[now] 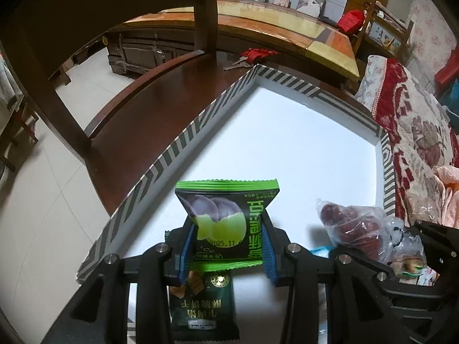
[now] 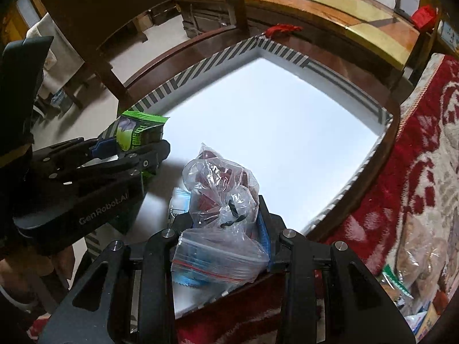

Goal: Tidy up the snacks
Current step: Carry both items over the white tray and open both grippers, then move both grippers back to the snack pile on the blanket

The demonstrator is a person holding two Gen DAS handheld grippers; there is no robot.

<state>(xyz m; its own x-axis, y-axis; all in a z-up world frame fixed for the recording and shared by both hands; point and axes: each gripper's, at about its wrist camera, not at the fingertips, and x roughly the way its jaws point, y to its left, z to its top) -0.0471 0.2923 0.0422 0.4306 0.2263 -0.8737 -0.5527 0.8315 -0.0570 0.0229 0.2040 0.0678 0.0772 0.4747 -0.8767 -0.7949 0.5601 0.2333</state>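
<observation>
Dark-green packet point(image 1: 203, 309) under left tool point(image 1: 226, 246)

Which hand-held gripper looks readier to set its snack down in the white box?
Probably the left hand-held gripper: its green plum packet hangs over bare floor inside the white box. The right hand-held gripper holds its clear bag of red snacks nearer the box's edge.

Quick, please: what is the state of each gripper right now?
Left gripper: closed on the green snack packet.
Right gripper: closed on the clear plastic bag.
</observation>
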